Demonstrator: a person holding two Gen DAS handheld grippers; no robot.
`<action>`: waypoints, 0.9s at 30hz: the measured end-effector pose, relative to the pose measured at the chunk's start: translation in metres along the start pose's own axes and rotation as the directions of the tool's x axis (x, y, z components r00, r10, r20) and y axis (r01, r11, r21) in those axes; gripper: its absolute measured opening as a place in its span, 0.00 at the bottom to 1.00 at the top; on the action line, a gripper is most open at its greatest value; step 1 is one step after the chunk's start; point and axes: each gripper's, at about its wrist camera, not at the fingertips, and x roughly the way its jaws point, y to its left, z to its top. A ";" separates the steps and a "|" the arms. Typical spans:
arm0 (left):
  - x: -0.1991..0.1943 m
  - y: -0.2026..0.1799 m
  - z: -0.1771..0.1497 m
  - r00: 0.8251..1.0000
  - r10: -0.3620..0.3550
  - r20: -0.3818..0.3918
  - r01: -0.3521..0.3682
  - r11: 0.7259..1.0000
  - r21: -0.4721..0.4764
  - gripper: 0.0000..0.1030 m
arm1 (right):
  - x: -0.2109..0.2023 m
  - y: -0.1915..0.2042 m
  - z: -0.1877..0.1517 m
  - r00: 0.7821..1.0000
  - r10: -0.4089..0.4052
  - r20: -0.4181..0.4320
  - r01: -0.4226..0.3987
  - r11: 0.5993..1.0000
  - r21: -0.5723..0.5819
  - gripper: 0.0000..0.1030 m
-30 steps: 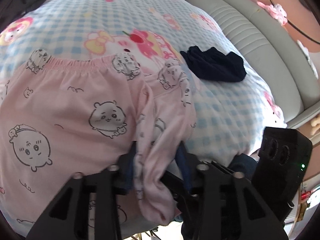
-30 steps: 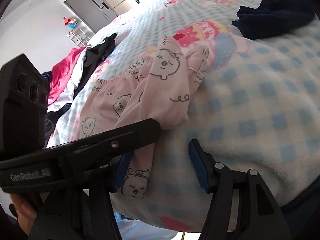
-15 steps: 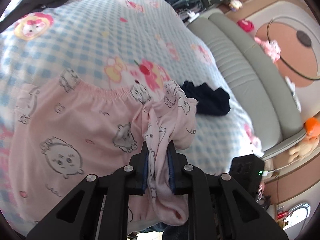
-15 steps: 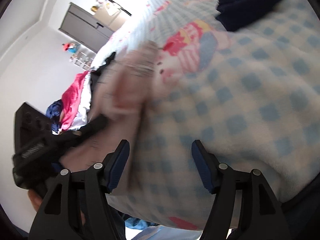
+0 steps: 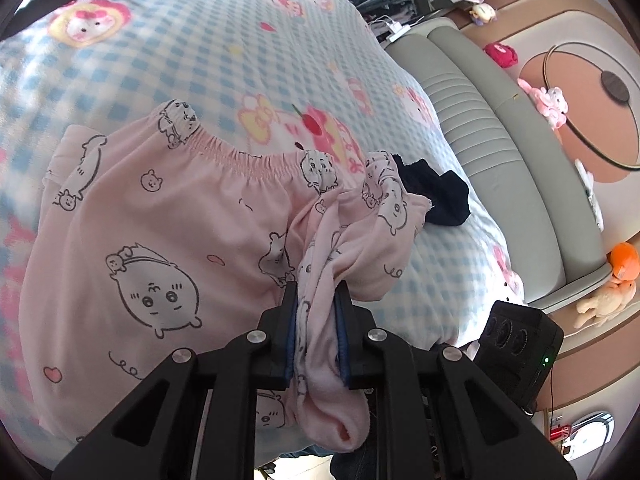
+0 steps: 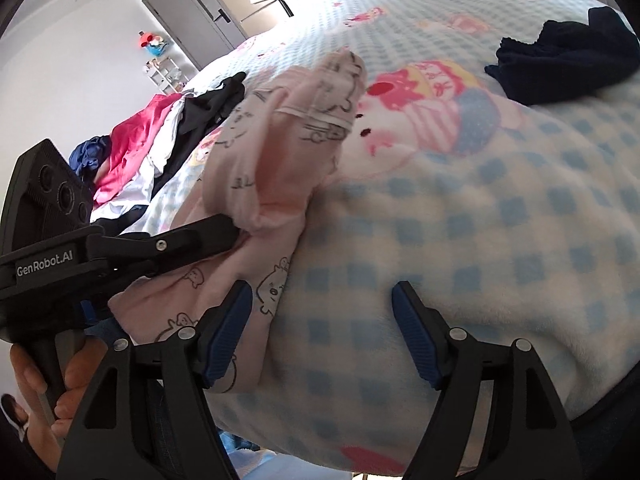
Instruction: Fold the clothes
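The left gripper (image 5: 316, 332) pinches a bunch of the pink pants (image 5: 168, 240) lying on the checked blanket (image 5: 192, 52), while the right gripper (image 6: 322, 332) is wide open just beside the pants, holding nothing.

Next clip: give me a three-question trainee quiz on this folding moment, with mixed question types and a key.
1. True or false: the left claw is shut on the pink pajama shorts.
2. Multiple choice: the right claw is A) shut on the shorts, B) open over the checked blanket, C) gripping the dark navy garment.
3. Fill in: in the left wrist view, the shorts' elastic waistband lies toward the ___ edge of the picture.

Key: 1 true; 2 B; 3 top.
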 end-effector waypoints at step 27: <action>0.000 -0.025 -0.015 1.000 -0.011 -0.003 0.011 0.993 0.115 0.38 | 0.004 0.001 0.003 0.999 0.031 0.031 -0.032 0.999 0.031 0.72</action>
